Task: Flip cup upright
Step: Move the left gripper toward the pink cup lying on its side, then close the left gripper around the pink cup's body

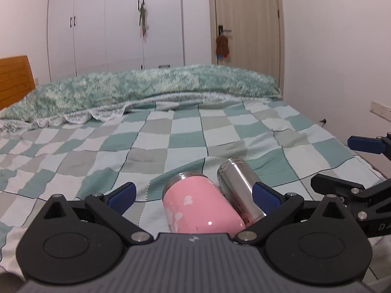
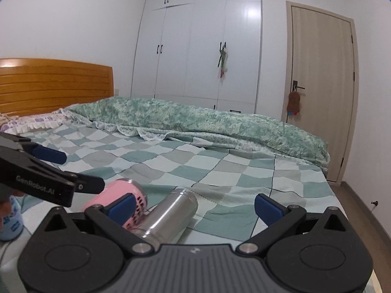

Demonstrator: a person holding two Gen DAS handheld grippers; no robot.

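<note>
Checked green-and-white bedspread [image 1: 171,141] is the work surface, soft and wrinkled. Nearest the left gripper [image 1: 194,196], the pink cup [image 1: 200,207] lies on its side between the wide-open blue pads, neither pad touching it. Steel cup [image 1: 238,185] also lies on its side, pressed against the pink cup's right flank; the left gripper's right pad sits just beside its body. Left view shows the pink cup's closed base end pointing away; only the right view shows its near end, with a dark patterned face toward the camera, detail unclear. Right gripper [image 2: 195,206] is also wide open and holds nothing; the steel cup [image 2: 168,213] lies between its fingers toward the left pad, pink cup [image 2: 122,195] behind that pad. Right view also catches the left gripper's fingers [image 2: 48,155] at the left edge, and a blue-and-white object [image 2: 11,222] low left, partly hidden. Open bedspread extends right and beyond the cups. Farther back: rumpled green quilt [image 2: 220,122], wooden headboard [image 2: 56,83], white wardrobe [image 2: 195,48], door [image 2: 322,92].
</note>
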